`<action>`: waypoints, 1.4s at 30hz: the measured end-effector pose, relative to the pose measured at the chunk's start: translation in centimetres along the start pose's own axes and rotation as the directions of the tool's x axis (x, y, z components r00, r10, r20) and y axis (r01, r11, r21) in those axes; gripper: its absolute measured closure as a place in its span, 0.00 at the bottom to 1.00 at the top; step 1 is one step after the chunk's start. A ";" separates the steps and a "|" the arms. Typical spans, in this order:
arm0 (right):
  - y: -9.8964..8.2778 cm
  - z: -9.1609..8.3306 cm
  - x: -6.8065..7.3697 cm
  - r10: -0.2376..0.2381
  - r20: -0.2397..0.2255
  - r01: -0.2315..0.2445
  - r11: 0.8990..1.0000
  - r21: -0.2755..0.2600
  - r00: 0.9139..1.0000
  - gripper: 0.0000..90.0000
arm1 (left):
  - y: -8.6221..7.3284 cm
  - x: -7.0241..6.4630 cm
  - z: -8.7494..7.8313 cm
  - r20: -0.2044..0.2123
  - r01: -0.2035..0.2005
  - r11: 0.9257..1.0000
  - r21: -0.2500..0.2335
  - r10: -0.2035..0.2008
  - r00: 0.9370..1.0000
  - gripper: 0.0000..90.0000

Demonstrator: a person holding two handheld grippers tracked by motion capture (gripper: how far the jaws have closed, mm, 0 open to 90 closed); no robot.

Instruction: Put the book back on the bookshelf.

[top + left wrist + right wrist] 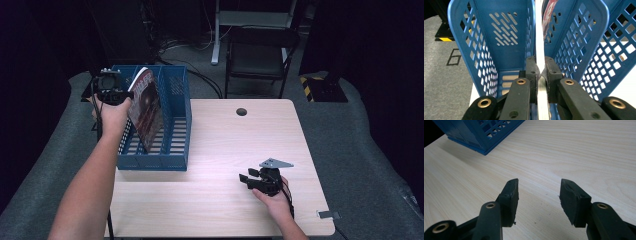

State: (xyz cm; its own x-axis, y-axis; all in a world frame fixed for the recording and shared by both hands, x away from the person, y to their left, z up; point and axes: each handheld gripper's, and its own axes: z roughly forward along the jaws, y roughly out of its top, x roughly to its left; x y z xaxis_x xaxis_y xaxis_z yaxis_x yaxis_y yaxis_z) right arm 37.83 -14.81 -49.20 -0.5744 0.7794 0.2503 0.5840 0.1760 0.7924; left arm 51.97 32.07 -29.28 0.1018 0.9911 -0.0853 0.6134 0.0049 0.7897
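Left gripper (540, 71) pinches the magazine (146, 107) by its upper edge, jaws nearly together with only the thin stack of pages between the pads, as the left gripper view shows along the white page edges (539, 42). The magazine stands tilted in the blue file rack (176, 131), which sits at the table's (225, 150) left side; its lower corner looks to rest on the slatted floor of one compartment, though which divider it leans on is hard to tell. Judging by its thinness and glossy cover, it is probably light, floppy and somewhat slick: held at one edge it will likely sag or swing, and pages could slip or fan if the pinch loosens. A grip close to the spine, where the sheets are bound and stiffest, seems the safest hold, and lowering it straight between the walls should keep corners from catching in the perforations. Right gripper (539, 192) rests low over the bare table, well apart from the rack, jaws parted about halfway and holding nothing.
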 end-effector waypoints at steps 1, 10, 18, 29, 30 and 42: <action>0.0 0.0 0.0 -0.001 -0.001 0.001 1.000 -0.004 1.000 0.55 | 0.0 0.0 0.0 -0.002 -0.004 1.000 0.001 0.004 1.000 0.92; 0.0 0.0 0.0 -0.001 0.000 0.001 1.000 0.000 1.000 0.55 | -0.1 -0.1 0.7 0.019 -0.002 0.999 0.044 0.001 1.000 0.86; 0.0 0.0 0.0 -0.001 -0.001 0.001 1.000 0.000 1.000 0.55 | -0.2 0.0 0.7 0.021 0.002 0.998 0.061 -0.004 1.000 0.78; 0.0 0.2 0.1 -0.001 -0.003 0.001 1.000 0.003 1.000 0.54 | -0.4 0.4 0.4 0.028 0.020 0.999 0.047 -0.021 0.999 0.61; 0.0 0.2 0.1 0.001 0.003 -0.001 1.000 0.005 1.000 0.54 | -0.4 0.4 0.4 0.029 0.023 0.999 0.048 -0.024 0.999 0.60; 0.0 0.2 0.1 -0.003 -0.001 0.003 1.000 0.008 1.000 0.54 | -0.5 1.1 -0.3 0.042 0.031 0.998 0.055 -0.033 0.999 0.50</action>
State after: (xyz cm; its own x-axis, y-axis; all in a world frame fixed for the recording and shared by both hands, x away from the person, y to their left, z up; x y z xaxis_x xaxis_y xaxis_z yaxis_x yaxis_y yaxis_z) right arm 37.84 -14.59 -49.30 -0.5768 0.7784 0.2479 0.5869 0.1837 0.7885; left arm 51.58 33.15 -29.56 0.1146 0.9839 -0.1370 0.6582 0.0281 0.7523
